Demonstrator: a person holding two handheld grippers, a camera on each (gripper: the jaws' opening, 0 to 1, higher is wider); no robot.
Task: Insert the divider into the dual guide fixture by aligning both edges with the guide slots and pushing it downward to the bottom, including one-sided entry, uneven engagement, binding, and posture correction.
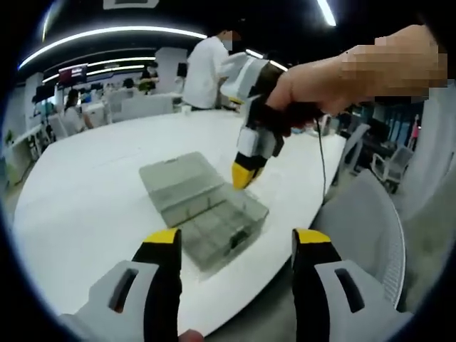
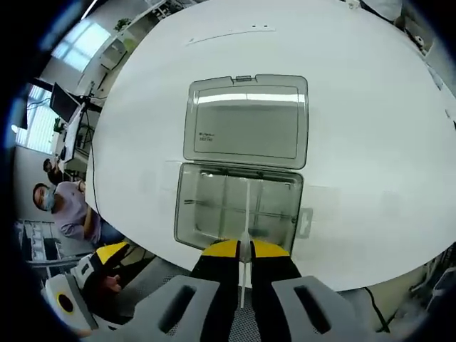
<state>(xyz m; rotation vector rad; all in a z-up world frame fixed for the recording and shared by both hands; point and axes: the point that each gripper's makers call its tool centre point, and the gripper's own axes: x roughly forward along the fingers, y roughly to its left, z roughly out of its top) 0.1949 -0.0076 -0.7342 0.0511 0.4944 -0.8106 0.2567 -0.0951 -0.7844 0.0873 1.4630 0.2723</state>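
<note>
Right gripper (image 2: pixel 242 251): its two yellow-tipped jaws are pressed together on a thin pale divider (image 2: pixel 245 214), held upright and by its near edge, above the open box.
Divider: it stands over the middle of the clear tray (image 2: pixel 239 206), in line with the long partition that runs away from the gripper. I cannot tell if its lower edge has entered any slot.
Box: a clear plastic organiser, with the lid (image 2: pixel 246 121) laid flat open behind the tray, on the white round surface (image 2: pixel 370 142), close to its near rim.
Left gripper (image 1: pixel 235 246): its jaws stand apart and hold nothing. It waits low and short of the box (image 1: pixel 203 206), not touching it.
Step in hand, as I judge: bringing both ends of the divider to the two guide slots.
How to do it well: keep the divider vertical and level, so both ends enter together. Push down gently and straight. If one end goes in first or it binds, lift a little, correct the tilt, then press again.
Left gripper's help: it could steady the tray, since a light box may slide.
Risk: a thin divider can bend or twist under a sideways push.
</note>
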